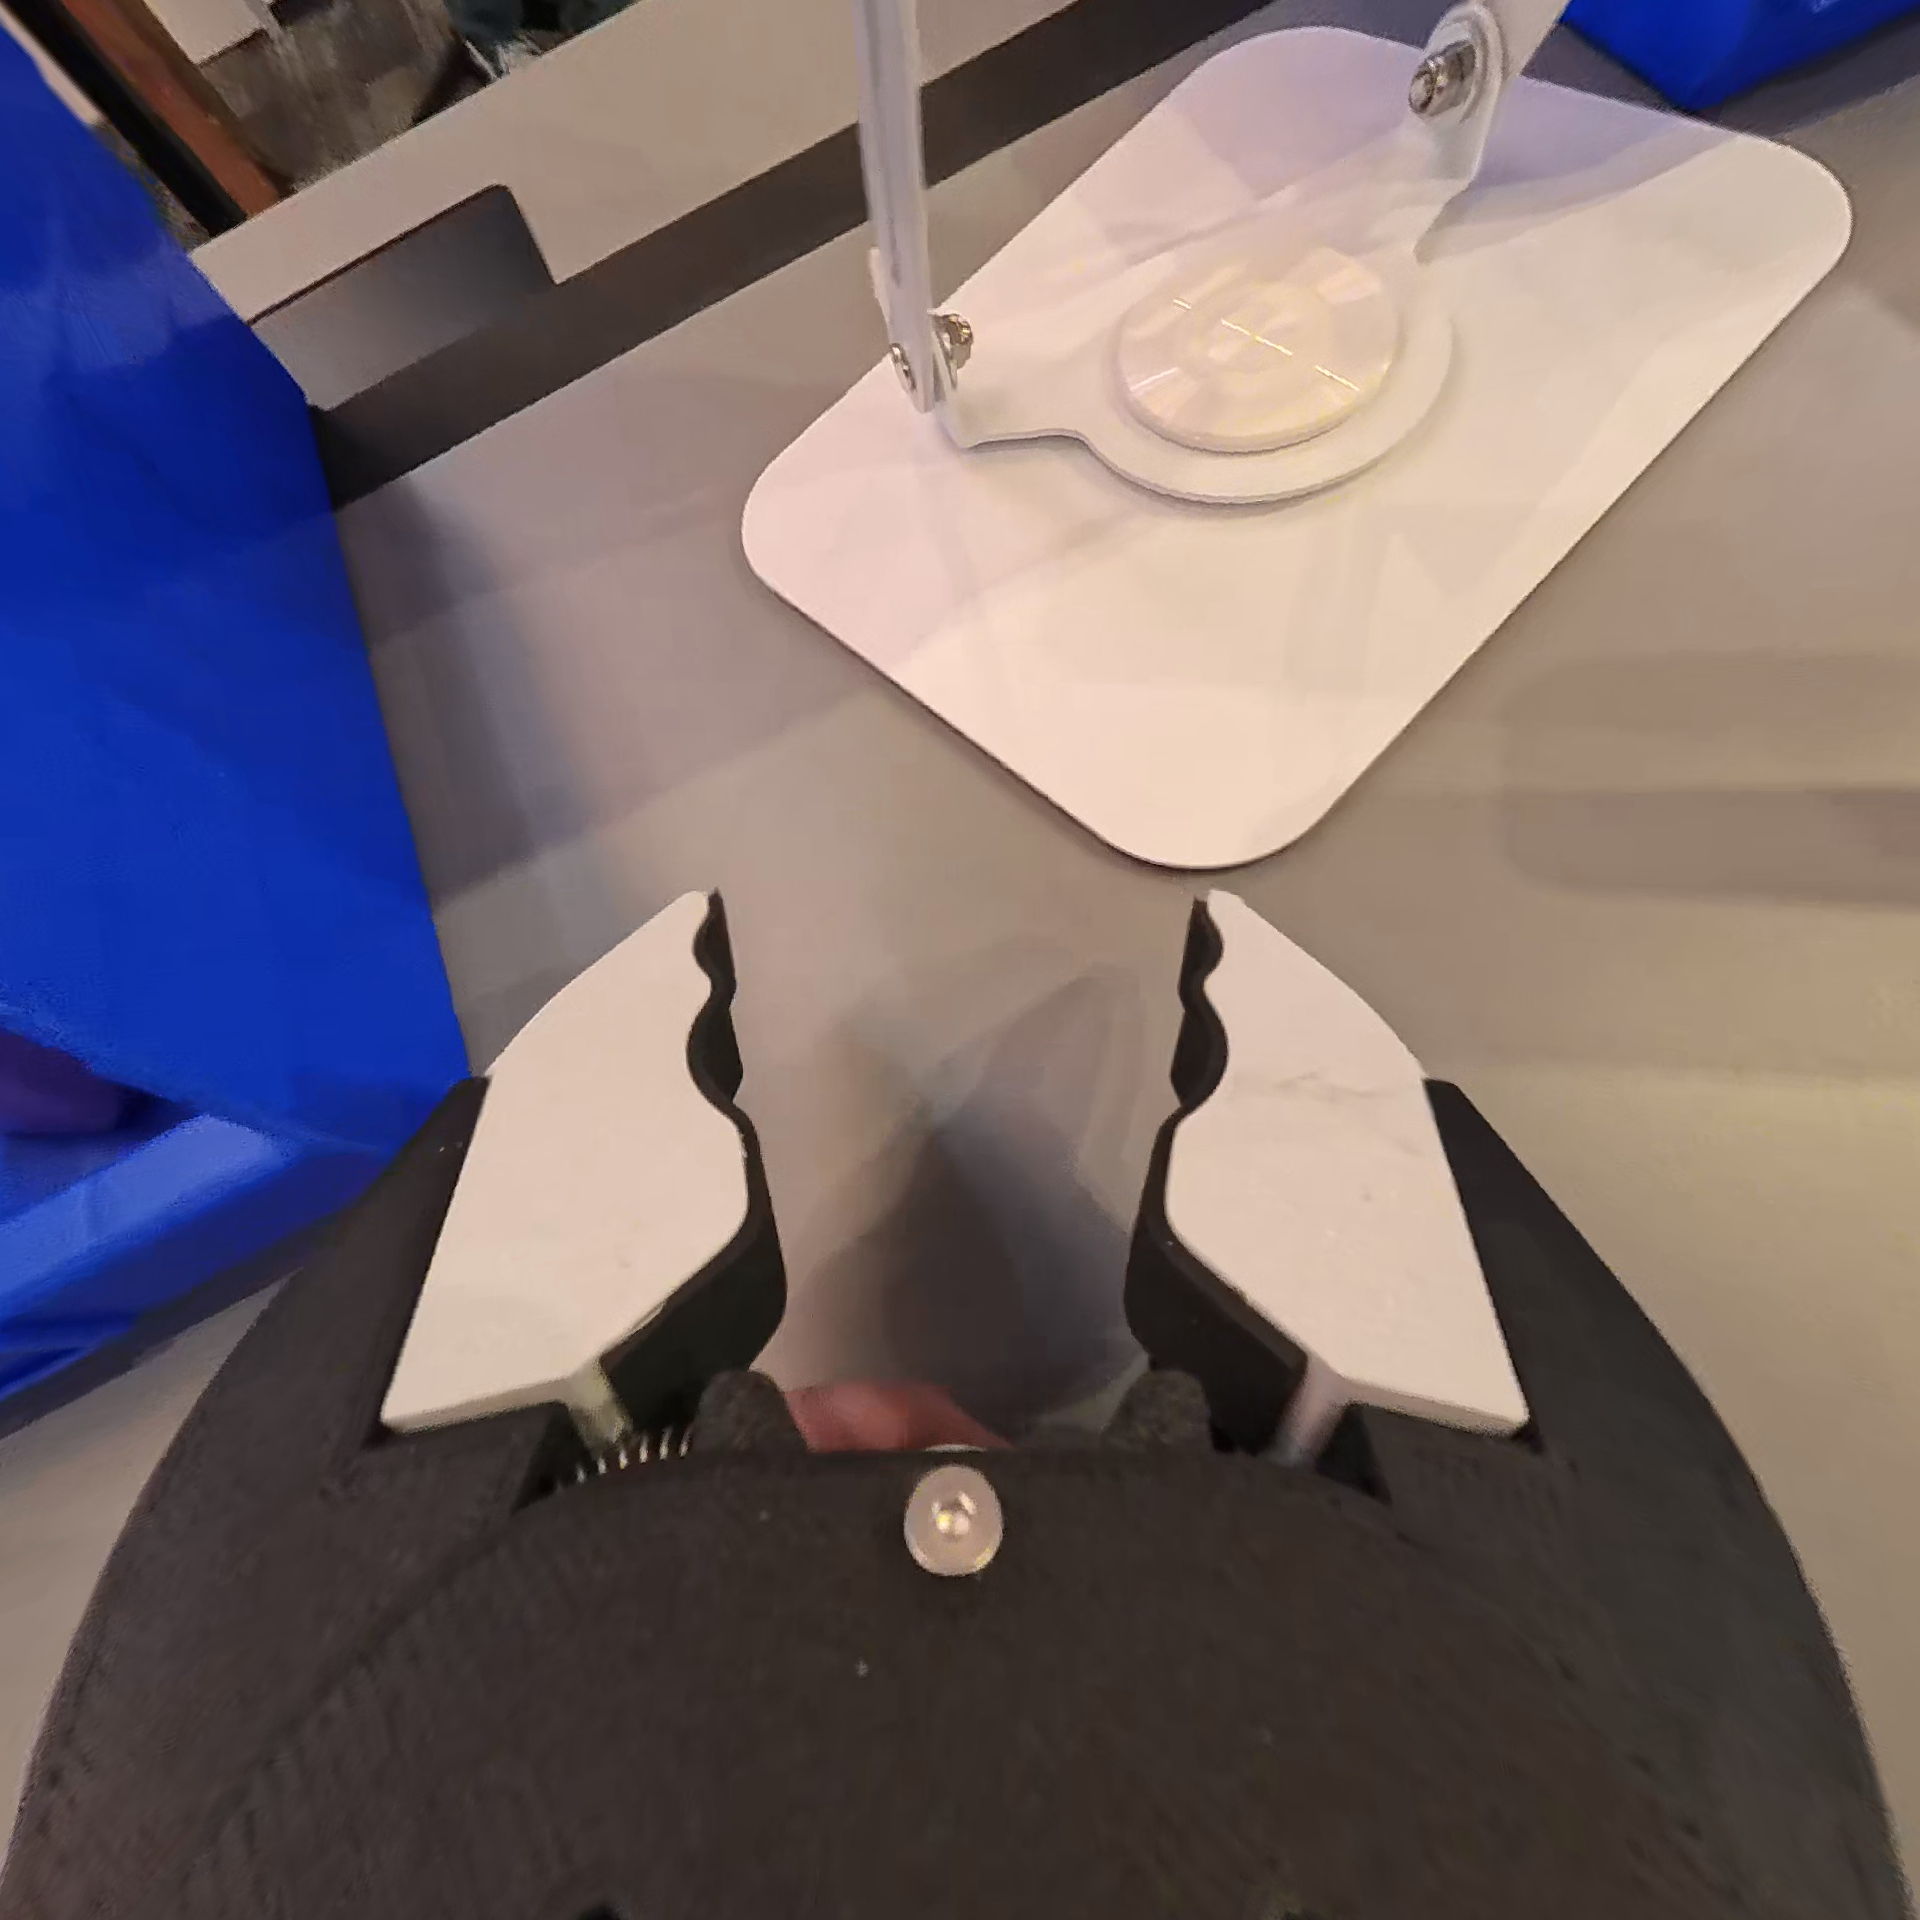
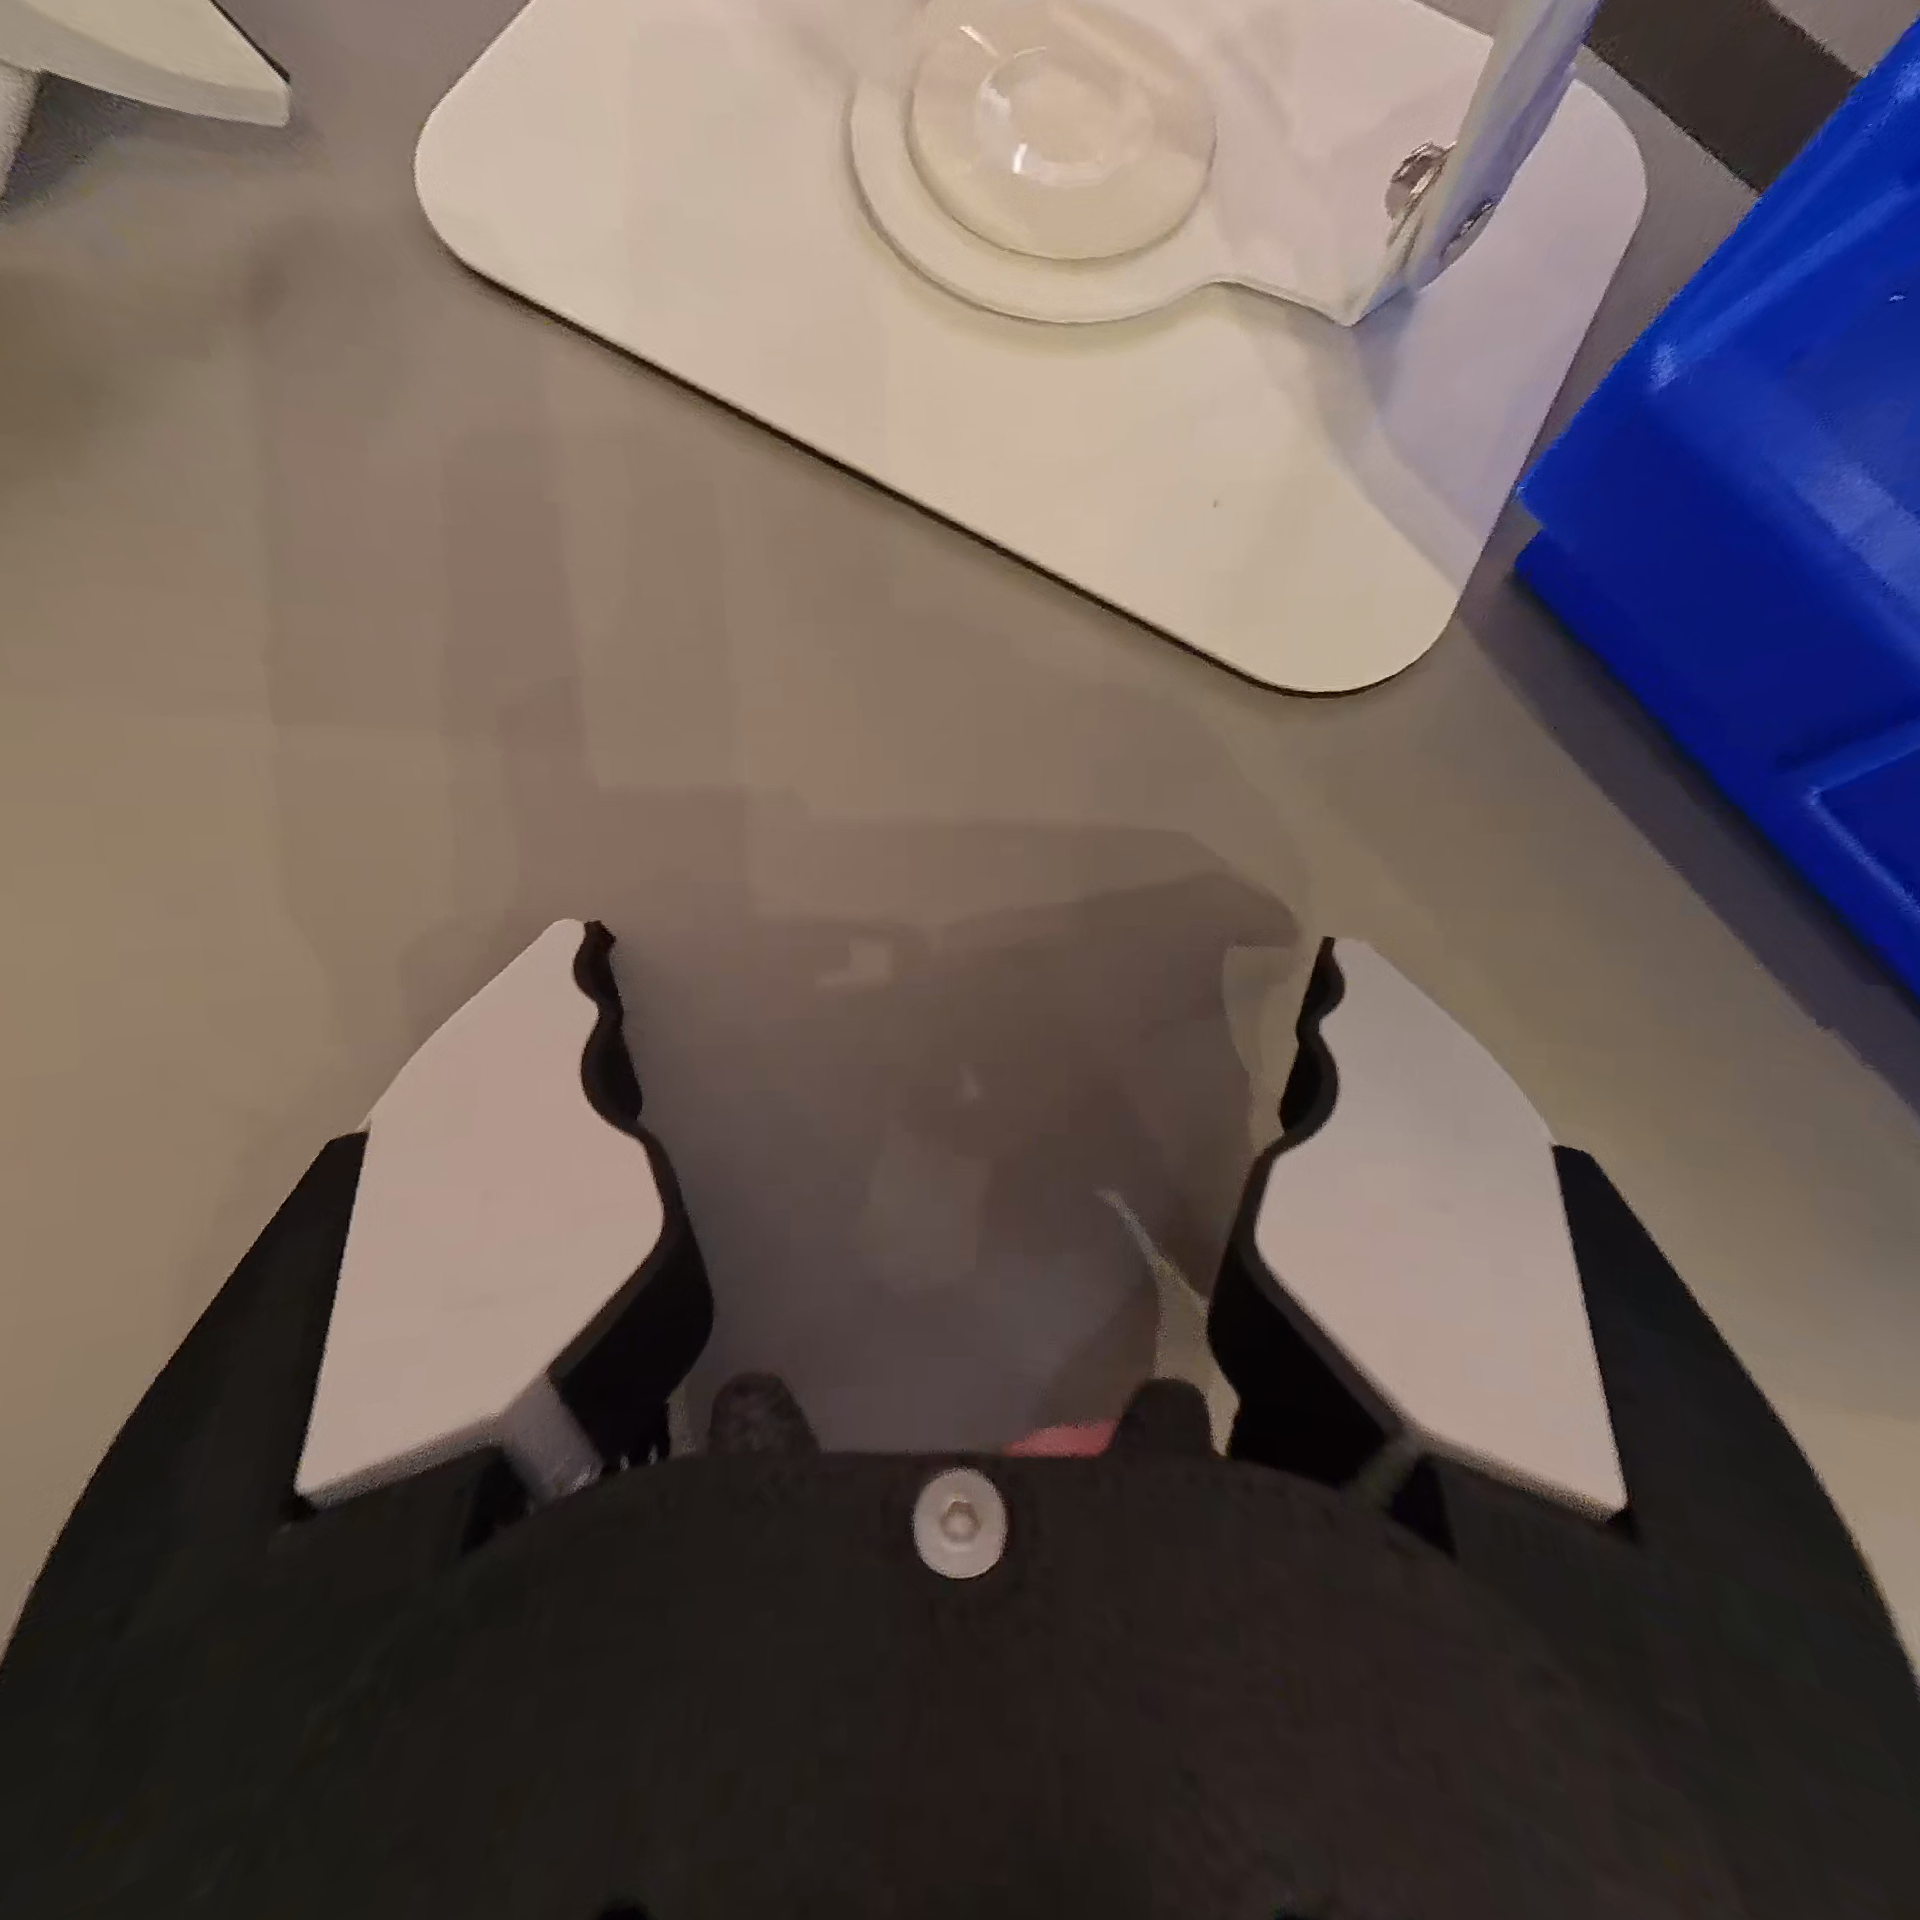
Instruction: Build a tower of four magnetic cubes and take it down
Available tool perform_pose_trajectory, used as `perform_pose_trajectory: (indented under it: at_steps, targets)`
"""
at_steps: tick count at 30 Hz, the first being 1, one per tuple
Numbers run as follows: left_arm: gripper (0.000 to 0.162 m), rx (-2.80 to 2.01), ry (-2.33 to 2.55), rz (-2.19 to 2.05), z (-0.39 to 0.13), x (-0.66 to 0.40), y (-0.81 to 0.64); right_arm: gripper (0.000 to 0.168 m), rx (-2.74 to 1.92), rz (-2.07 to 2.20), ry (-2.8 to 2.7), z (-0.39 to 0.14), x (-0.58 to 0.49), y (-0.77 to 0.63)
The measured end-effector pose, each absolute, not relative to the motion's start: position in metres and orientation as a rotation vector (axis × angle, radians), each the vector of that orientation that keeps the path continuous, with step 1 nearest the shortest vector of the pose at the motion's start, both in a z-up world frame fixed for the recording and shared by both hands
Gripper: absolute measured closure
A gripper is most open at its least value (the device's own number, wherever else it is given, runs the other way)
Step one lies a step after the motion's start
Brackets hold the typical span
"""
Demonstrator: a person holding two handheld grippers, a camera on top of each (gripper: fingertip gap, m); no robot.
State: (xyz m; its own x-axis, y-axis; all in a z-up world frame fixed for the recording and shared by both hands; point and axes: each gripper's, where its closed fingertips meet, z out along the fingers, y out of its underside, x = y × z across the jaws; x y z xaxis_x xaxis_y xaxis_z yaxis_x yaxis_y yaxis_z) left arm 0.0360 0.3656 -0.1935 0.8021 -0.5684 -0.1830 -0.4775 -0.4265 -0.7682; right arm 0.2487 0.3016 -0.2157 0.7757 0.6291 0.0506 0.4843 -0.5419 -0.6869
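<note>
Left wrist view: the left gripper (image 1: 958, 914) is hanging over the grey table (image 1: 623, 790) with its jaws standing wide apart and nothing lying between them. A white stand base (image 1: 1195, 644) is sitting just ahead of the fingertips, a round disc (image 1: 1259, 366) resting on it. A blue bin (image 1: 166, 727) is standing to the left.

Right wrist view: the right gripper (image 2: 961, 940) is likewise gaping wide and gripping nothing, its shadow falling on the bare table (image 2: 416, 644). The white stand base (image 2: 1039, 436) is lying ahead, with a blue bin (image 2: 1745, 499) sitting at the right edge.

The magnetic cubes are showing in neither view; their location cannot be told.
</note>
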Motion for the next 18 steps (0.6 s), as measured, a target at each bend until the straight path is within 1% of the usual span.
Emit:
perform_pose_trajectory:
  at_steps: [3, 4, 6, 7, 8, 9, 15, 16, 17, 18]
  targets:
    - [0.095, -2.099, 0.805, -0.077, -0.197, 0.038, 0.366, 0.050, -2.257, 0.280, -0.819, -0.216, 0.247, 0.298]
    - [0.104, -2.095, 0.795, -0.071, -0.196, 0.038, 0.366, 0.048, -2.260, 0.269, -0.807, -0.216, 0.248, 0.299]
    - [0.106, -2.103, 0.802, -0.103, -0.197, 0.040, 0.365, 0.056, -2.269, 0.299, -0.809, -0.217, 0.247, 0.296]
    - [0.111, -2.098, 0.782, -0.123, -0.194, 0.040, 0.365, 0.056, -2.260, 0.289, -0.812, -0.216, 0.247, 0.296]
    - [0.120, -2.071, 0.746, -0.131, -0.188, 0.040, 0.367, 0.055, -2.258, 0.277, -0.805, -0.215, 0.248, 0.297]
    - [0.118, -2.071, 0.739, -0.143, -0.188, 0.040, 0.367, 0.055, -2.264, 0.275, -0.792, -0.216, 0.249, 0.297]
    - [0.119, -2.114, 0.699, -0.143, -0.191, 0.034, 0.369, 0.050, -2.261, 0.231, -0.759, -0.215, 0.253, 0.303]
    - [0.114, -2.114, 0.698, -0.105, -0.192, 0.031, 0.371, 0.055, -2.260, 0.219, -0.742, -0.214, 0.255, 0.305]
    - [0.107, -2.111, 0.723, -0.111, -0.193, 0.033, 0.369, 0.066, -2.251, 0.199, -0.717, -0.212, 0.258, 0.308]
    - [0.100, -2.107, 0.745, -0.126, -0.193, 0.036, 0.367, 0.068, -2.259, 0.204, -0.703, -0.213, 0.259, 0.309]
